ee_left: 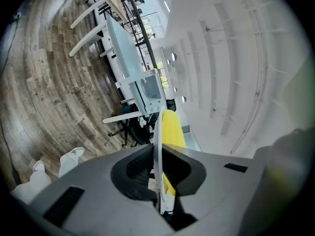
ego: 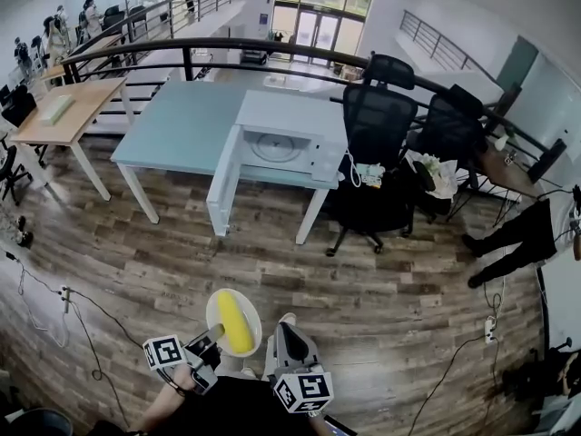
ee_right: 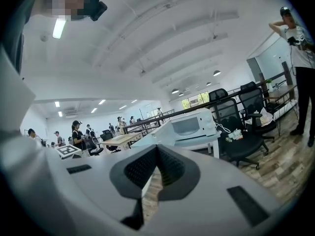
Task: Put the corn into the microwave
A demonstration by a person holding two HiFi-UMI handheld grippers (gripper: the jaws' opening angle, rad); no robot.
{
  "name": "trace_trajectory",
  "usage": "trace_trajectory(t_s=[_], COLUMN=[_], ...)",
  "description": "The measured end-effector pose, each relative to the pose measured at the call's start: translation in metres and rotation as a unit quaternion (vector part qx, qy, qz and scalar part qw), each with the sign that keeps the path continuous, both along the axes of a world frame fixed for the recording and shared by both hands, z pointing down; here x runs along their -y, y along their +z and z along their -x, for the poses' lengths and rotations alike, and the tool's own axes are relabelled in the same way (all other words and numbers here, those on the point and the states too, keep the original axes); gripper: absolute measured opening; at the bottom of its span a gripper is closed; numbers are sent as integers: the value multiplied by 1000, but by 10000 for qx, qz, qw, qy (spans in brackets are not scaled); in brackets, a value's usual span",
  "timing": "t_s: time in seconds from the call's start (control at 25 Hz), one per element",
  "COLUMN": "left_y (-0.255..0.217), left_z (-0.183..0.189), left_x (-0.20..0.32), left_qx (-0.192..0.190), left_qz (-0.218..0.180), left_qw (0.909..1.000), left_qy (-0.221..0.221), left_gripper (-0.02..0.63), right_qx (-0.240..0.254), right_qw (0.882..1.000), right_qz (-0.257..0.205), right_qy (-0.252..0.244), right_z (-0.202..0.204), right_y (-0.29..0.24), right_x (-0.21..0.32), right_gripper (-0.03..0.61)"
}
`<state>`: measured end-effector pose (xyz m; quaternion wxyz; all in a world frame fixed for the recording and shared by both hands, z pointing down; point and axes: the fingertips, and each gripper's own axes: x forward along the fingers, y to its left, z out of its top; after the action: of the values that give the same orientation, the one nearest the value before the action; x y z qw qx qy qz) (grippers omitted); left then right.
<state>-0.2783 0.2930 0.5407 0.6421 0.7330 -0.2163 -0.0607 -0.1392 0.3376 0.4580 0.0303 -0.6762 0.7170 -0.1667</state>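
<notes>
Grey left claw (ego: 215, 333) and right claw (ego: 289, 328) bear black-and-white marker cubes (ego: 164, 351)

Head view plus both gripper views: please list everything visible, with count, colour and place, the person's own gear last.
table: one, pale blue, white legs, mid-room.
microwave: one, white, door open, on the table.
desk: one, wooden, far left.
office chairs: at least two, black, right of the table.
railing: one, black, behind the table.
bystander: one, dark trousers, right edge.
plate: one, white, carried at bottom centre.
corn: one, yellow, lying on the plate.
left gripper: grey, shut on the plate's rim.
right gripper: grey, shut, empty, right of the plate.
</notes>
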Motion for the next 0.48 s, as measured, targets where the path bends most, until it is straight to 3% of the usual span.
trace_trajectory(t_s=[0.48], left_y=[11], left_z=[-45], left_x=[53], left_qx=[57], left_qz=[84], left_qw=[9999], left_qy=[-65], left_gripper=[29], right_qx=[36], right_qw=[9997], right_qz=[229], right_qy=[-103], right_z=[-48], right_y=[17], right_x=[57], right_gripper=[8])
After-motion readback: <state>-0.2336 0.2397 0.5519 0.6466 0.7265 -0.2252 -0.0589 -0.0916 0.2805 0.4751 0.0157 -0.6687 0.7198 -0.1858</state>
